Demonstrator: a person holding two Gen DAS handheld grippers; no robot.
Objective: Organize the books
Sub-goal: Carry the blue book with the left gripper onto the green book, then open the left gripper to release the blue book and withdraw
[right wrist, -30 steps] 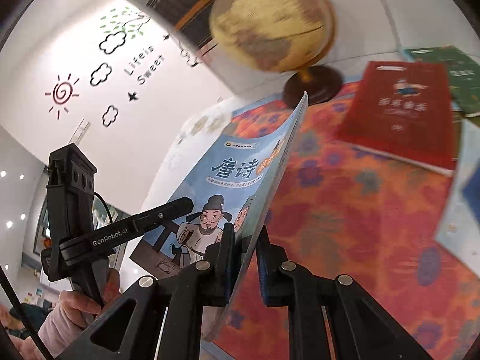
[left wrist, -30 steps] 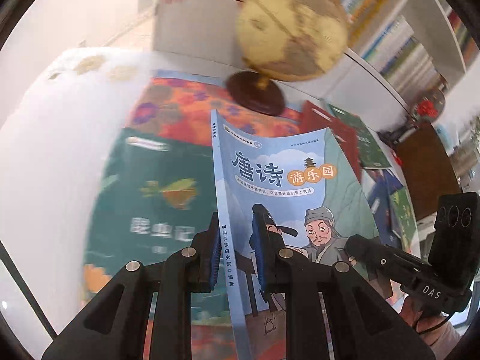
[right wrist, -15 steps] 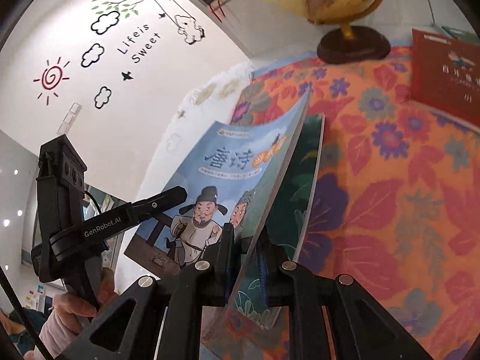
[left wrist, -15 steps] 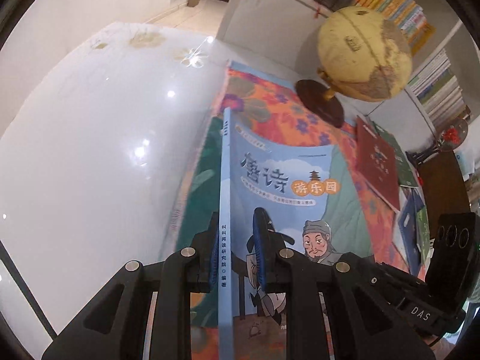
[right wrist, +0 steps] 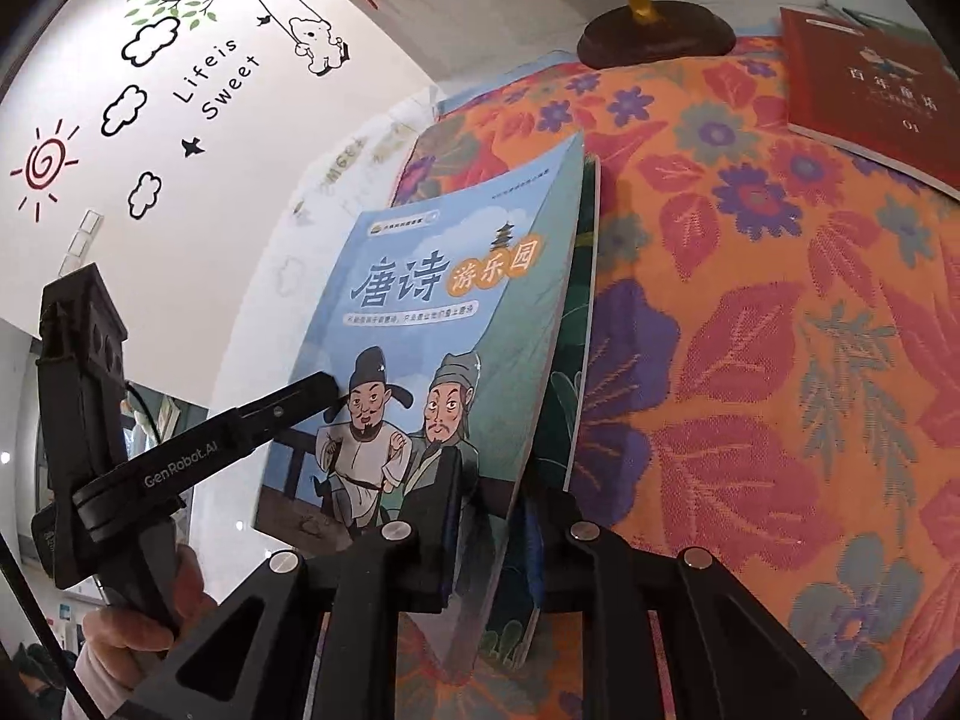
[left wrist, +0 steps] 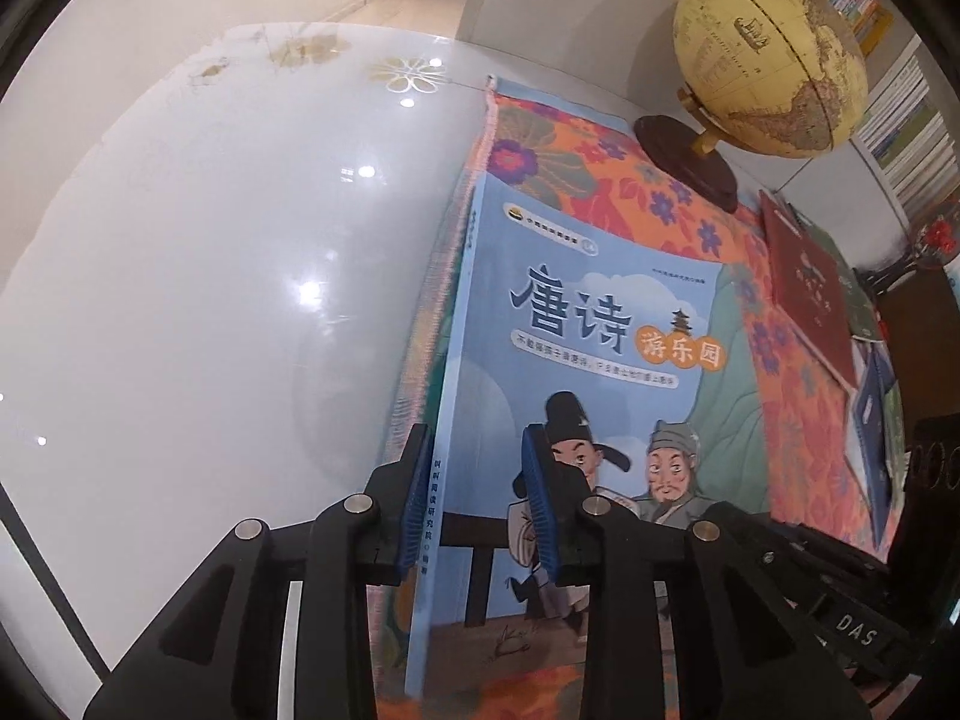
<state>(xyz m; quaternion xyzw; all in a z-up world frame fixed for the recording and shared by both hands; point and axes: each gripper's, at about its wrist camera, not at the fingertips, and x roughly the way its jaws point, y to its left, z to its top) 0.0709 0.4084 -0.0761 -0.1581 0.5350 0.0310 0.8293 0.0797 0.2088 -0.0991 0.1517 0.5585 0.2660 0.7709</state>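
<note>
At the far left lies the glossy white table (left wrist: 198, 276), bare and shining. Next comes the left gripper (left wrist: 480, 498), its blue-padded jaws standing on either side of the spine edge of the blue picture book (left wrist: 576, 360); they have just been opening, and a gap shows at the right pad, so the grip looks loosened rather than pressing. The book lies on a green-covered book (right wrist: 567, 396), whose edge peeks out beneath it, on the orange flowered cloth (left wrist: 588, 162). The right gripper (right wrist: 489, 534) has the blue book's opposite, page edge between its jaws; these too have just been easing apart, and whether the pads press on it I cannot tell. In the right wrist view the left gripper's black body and the hand (right wrist: 144, 618) holding it show at the left. Further right stands the globe (left wrist: 771, 57) on its dark round base, and beyond it a red book (right wrist: 876, 90) lies flat on the cloth, with other books beside it.
</note>
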